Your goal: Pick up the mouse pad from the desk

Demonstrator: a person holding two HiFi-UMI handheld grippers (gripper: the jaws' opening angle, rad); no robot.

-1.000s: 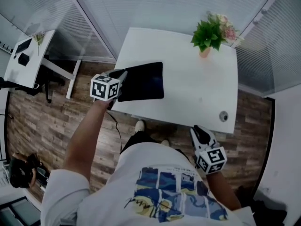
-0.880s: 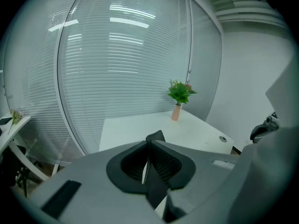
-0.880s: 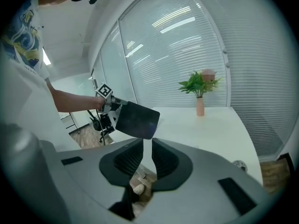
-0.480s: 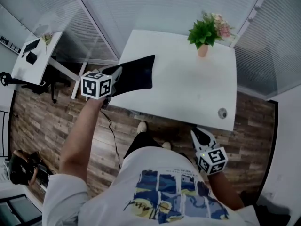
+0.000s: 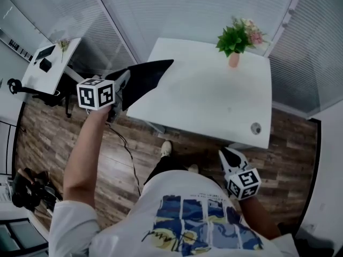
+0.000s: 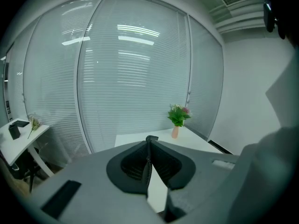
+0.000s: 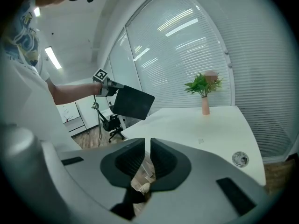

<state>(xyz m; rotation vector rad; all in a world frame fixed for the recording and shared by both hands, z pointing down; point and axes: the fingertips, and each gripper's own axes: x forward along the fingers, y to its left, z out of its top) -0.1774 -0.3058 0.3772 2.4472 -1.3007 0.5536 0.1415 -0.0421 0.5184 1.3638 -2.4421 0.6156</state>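
Note:
The black mouse pad hangs tilted in the air over the left end of the white desk. My left gripper is shut on its near edge. In the left gripper view the pad shows edge-on as a thin dark strip pinched between the pads of that gripper. My right gripper hovers low by the desk's front edge; its jaws are closing, a narrow gap is left, and nothing is between them. The right gripper view has the raised pad and the left gripper at its left.
A potted plant in a pink vase stands at the desk's far right. A round cable grommet sits near the front right corner. A second white desk and an office chair stand to the left on the wooden floor.
My left gripper has risen and drawn back to the left, and the mouse pad has come off the desk and tilted. The right gripper has stayed near the desk's front edge.

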